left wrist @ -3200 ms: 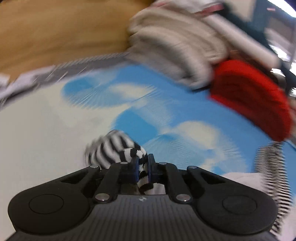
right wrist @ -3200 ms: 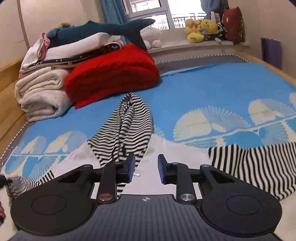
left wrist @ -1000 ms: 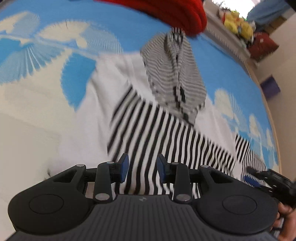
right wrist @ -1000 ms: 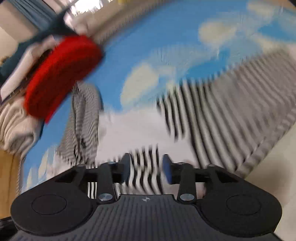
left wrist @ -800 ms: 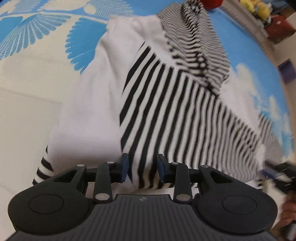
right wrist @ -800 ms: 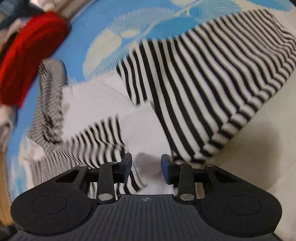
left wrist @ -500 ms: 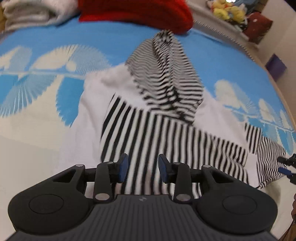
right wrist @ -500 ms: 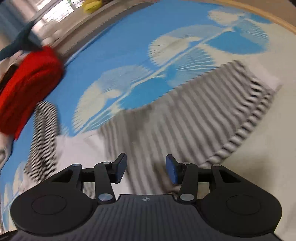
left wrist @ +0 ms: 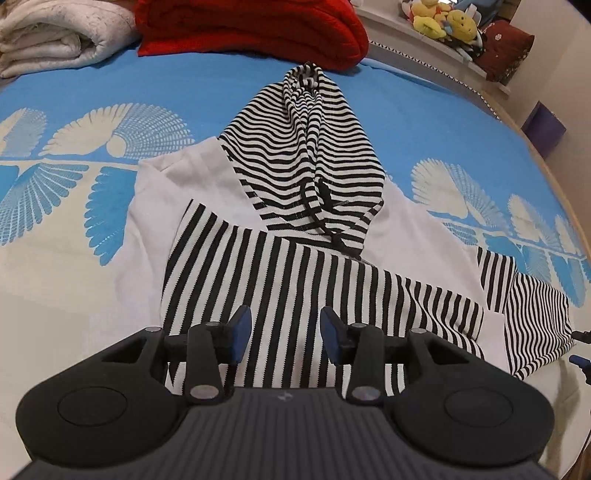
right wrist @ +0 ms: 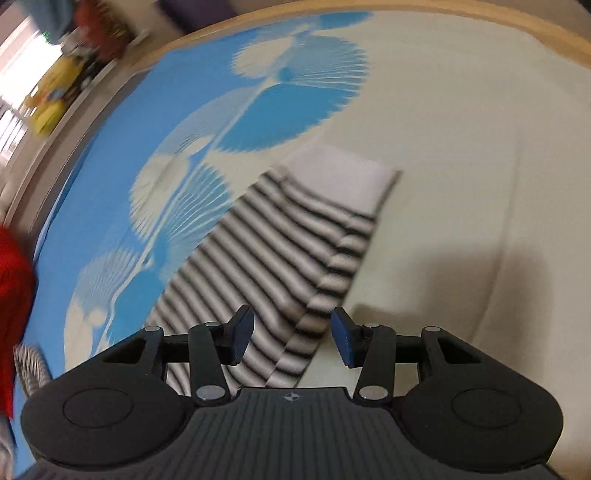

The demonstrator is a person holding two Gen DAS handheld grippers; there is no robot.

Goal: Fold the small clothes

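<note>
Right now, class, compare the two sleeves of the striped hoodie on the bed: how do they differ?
The left sleeve is folded across the white body, ending under the left gripper; the right sleeve lies stretched out on the bedspread, under the right gripper. Both share black-and-white stripes and lie flat, ungripped.

Hoodie is lying flat on the bed, its hood pointing toward the folded blanket behind it; one sleeve is lying folded across the body, the other sleeve extending rightward.

Bare bedspread lies open left of the hoodie; red blanket blocks beyond.
</note>
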